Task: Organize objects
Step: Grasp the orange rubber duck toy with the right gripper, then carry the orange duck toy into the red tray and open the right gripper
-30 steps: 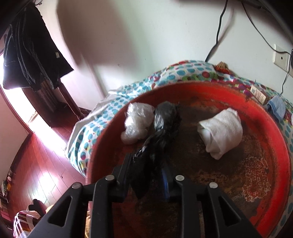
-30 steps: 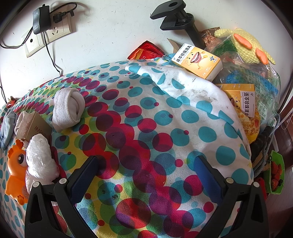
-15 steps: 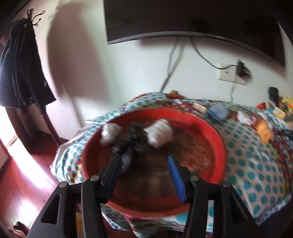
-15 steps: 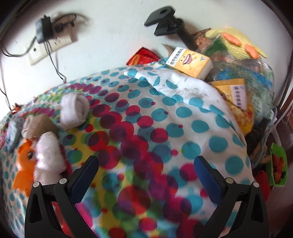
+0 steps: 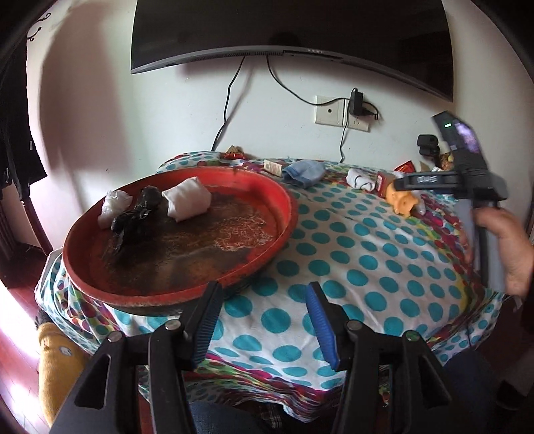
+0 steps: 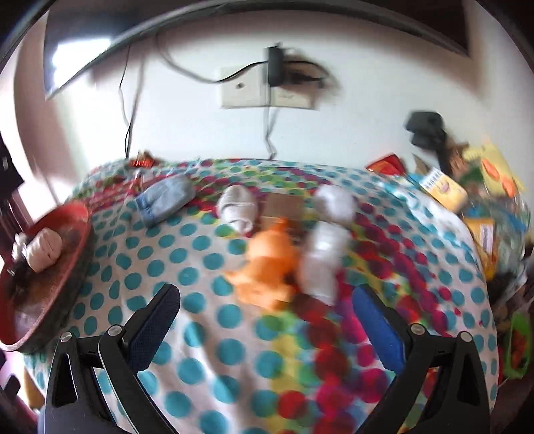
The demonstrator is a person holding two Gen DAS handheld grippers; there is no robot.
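A red round basin sits on the dotted cloth at the left and holds a black bag, a clear plastic bag and a white rolled cloth. My left gripper is open and empty, in front of the basin's near rim. My right gripper is open and empty above the cloth, facing an orange toy and a white plastic bag. A blue rolled cloth, a white sock roll and a brown box lie further back. The basin's edge shows at the left of the right wrist view.
The table stands against a white wall with a socket and cables below a TV. Boxes and packets crowd the table's right end. The right wrist view is blurred. The person's hand holds the right gripper at the right.
My left gripper has let go of the black bag in the basin, opened and pulled back towards the front. My right gripper has swung left towards the orange toy.
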